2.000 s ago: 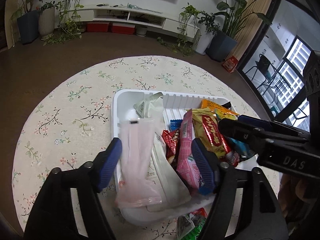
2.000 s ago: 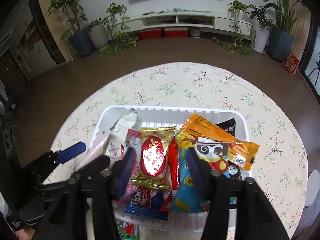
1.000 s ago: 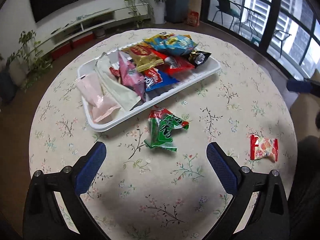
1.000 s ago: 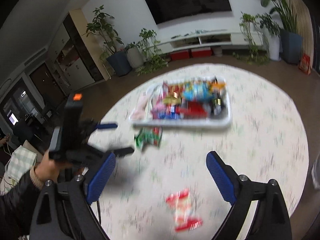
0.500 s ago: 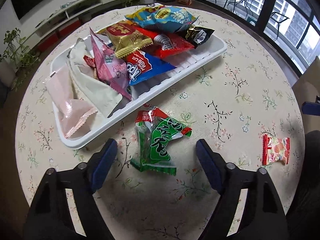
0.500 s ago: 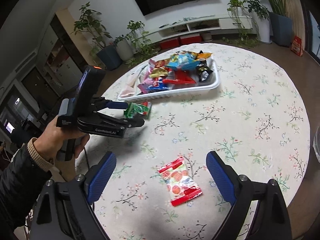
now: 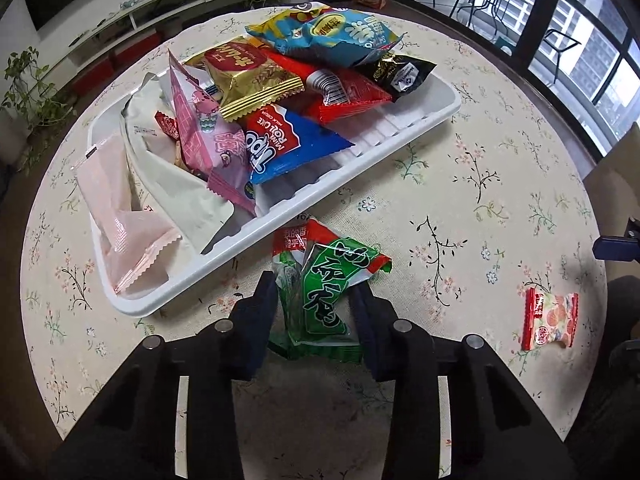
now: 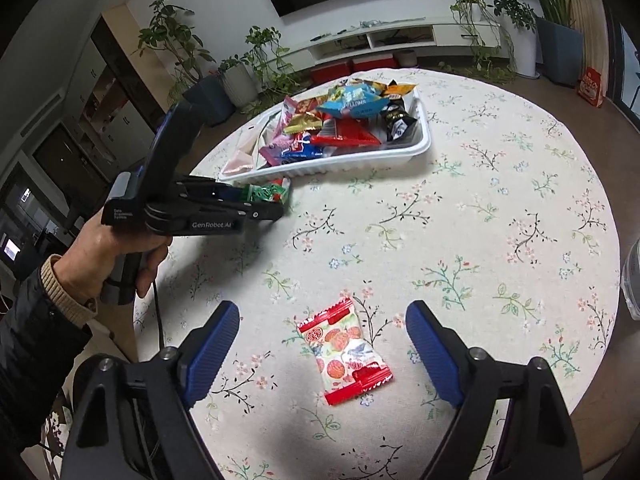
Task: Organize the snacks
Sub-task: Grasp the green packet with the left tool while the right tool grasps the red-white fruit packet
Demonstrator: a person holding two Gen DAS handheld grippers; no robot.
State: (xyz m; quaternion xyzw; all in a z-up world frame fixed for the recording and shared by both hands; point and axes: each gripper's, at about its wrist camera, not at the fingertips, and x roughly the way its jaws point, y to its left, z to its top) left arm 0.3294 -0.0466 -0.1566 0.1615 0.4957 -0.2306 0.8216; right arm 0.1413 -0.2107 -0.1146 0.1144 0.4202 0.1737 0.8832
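A white tray (image 7: 416, 128) full of several snack packets sits on the round floral table; it also shows in the right wrist view (image 8: 416, 148). A green and red snack packet (image 7: 320, 292) lies just in front of the tray, and my left gripper (image 7: 314, 304) has its jaws closed in around it, pads at both sides. The same packet (image 8: 268, 193) and left gripper (image 8: 264, 204) show in the right wrist view. My right gripper (image 8: 322, 344) is open, straddling a red and white fruit-print packet (image 8: 346, 350), which also shows in the left wrist view (image 7: 550, 320).
The floral tablecloth (image 8: 480, 208) covers the round table. A person's hand (image 8: 112, 256) holds the left gripper at the table's left edge. A TV stand and potted plants (image 8: 516, 12) stand beyond the table. A clear object (image 8: 632, 276) sits at the right edge.
Both grippers left the tray and pulled back. The left gripper came down over the green packet and narrowed its jaws onto it. The right gripper moved closer over the fruit-print packet.
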